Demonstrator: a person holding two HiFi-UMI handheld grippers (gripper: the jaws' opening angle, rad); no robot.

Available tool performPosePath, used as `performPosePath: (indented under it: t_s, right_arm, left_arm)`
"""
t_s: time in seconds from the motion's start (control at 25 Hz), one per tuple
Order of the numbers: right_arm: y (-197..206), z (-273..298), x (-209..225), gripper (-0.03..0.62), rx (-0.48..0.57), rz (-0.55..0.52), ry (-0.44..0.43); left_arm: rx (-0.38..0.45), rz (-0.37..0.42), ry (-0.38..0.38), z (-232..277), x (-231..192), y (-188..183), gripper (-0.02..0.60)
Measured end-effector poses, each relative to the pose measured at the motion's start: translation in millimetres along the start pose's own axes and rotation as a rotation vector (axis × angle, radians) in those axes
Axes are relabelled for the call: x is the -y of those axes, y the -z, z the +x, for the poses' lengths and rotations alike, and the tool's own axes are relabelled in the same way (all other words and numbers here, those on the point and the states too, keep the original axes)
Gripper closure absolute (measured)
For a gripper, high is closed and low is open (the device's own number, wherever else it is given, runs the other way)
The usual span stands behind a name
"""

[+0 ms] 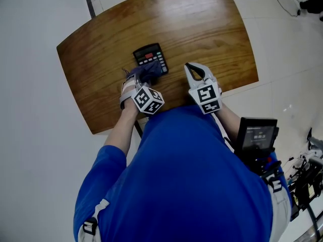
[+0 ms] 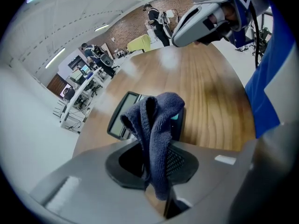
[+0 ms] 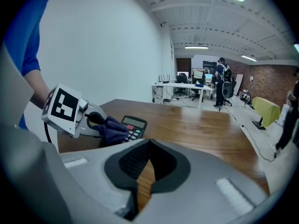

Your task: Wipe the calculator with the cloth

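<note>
A black calculator (image 1: 150,58) lies face up on the wooden table (image 1: 202,29), with red and pale keys showing. My left gripper (image 1: 136,78) is shut on a dark blue cloth (image 1: 147,73). The cloth bunches over the calculator's near end. In the left gripper view the cloth (image 2: 157,120) hangs folded between the jaws of the left gripper (image 2: 154,171) and covers part of the calculator (image 2: 121,116). My right gripper (image 1: 193,68) hovers to the right of the calculator, jaws shut on nothing. The right gripper view shows the cloth (image 3: 112,130) resting on the calculator (image 3: 135,124).
The table's near edge (image 1: 126,122) runs just under both grippers. A black device with a screen (image 1: 258,135) hangs at the person's right hip. Desks and standing people (image 3: 222,85) fill the far room. Bare wood (image 3: 210,129) stretches right of the calculator.
</note>
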State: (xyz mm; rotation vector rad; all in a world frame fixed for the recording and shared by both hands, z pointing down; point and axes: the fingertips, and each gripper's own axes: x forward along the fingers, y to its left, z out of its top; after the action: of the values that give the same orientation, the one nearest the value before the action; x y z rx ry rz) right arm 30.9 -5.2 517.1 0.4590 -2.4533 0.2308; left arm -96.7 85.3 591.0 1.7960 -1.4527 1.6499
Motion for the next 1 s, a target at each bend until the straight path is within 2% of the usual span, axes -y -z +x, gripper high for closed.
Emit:
performPosePath:
  t_s: [0.24, 0.36, 0.6, 1.0]
  right_arm:
    - [4, -5, 11, 0.592, -0.005, 0.013, 0.029]
    - [5, -4, 13, 0.592, -0.008, 0.021, 0.036]
    - [7, -5, 15, 0.592, -0.006, 0.032, 0.040]
    - [4, -4, 11, 0.592, -0.002, 0.026, 0.030]
  left_arm:
    - [0.080, 0.085, 0.038, 5, 19, -45, 0.518]
    - [0.076, 0.118, 0.063, 12, 28, -55, 0.518]
    - [0.059, 0.117, 0.065, 14, 28, -44, 0.518]
    - [0.011, 0.056, 0.038, 7, 18, -7, 0.518]
